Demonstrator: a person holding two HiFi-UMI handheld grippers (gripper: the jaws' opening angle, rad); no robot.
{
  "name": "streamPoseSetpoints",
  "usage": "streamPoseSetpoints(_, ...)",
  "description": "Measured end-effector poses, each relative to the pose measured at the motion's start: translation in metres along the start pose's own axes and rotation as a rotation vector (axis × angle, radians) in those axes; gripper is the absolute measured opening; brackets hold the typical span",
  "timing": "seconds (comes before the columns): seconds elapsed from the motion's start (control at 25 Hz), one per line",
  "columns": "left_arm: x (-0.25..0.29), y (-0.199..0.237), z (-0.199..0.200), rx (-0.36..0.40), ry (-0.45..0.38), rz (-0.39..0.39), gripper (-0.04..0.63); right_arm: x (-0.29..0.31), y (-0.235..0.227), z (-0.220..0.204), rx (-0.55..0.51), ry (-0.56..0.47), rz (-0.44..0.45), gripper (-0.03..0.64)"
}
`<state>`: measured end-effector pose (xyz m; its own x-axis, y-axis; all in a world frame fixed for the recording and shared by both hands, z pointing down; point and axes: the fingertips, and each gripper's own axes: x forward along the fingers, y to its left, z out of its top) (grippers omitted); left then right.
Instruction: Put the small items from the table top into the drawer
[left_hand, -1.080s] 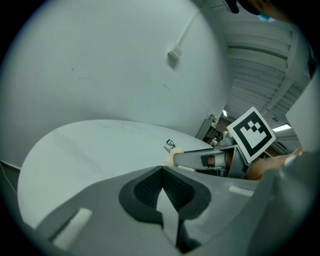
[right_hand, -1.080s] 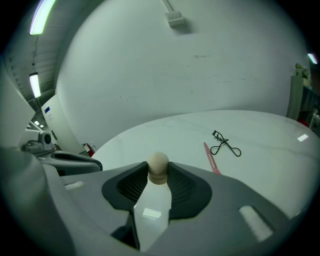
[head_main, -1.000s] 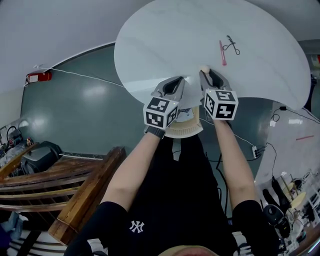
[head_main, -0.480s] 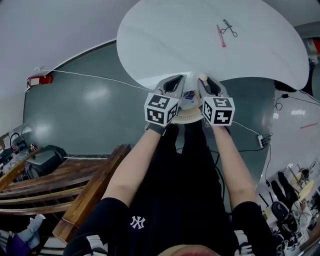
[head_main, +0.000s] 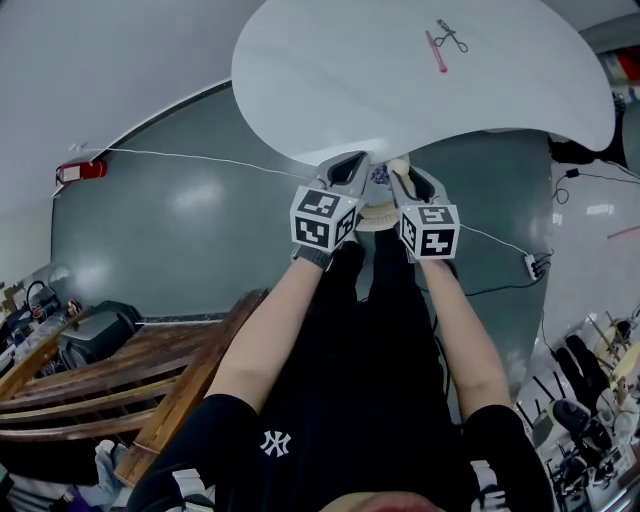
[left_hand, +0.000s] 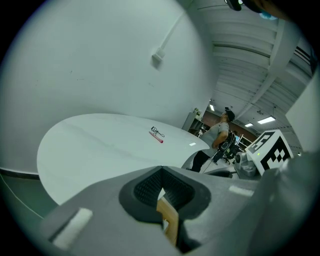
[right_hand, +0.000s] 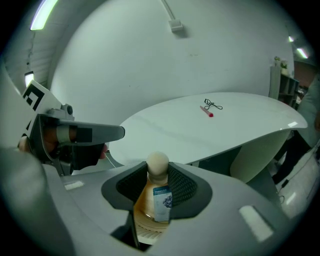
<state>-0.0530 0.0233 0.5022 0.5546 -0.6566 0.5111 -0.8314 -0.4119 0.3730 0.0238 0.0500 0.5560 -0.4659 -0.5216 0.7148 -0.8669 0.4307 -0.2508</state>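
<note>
The left gripper (head_main: 347, 170) is clamped tight on the tan front of the drawer (head_main: 372, 218). The right gripper (head_main: 406, 174) squeezes a small bottle (right_hand: 147, 202) with gold liquid inside and a round cream cap; its jaws have just been opening a bit, but the pads touch the bottle on both sides. A second ago both tools reached over the white table (head_main: 330, 80); now they have pulled back toward the person, and their tips sit at the table's rim. The bottle came along; it is off the table top, right at the drawer. Less of the drawer shows under the marker cubes than before. A pink stick (head_main: 436, 52) and a little black tool (head_main: 451, 37) lie side by side far across the table, in the same spot as before.
</note>
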Motion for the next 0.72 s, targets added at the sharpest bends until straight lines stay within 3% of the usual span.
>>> streamPoseSetpoints(0.72, -0.027, 0.000, -0.051, 0.017, 0.053, -0.019, 0.000, 0.026, 0.041, -0.091, 0.005, 0.127, 0.039, 0.178)
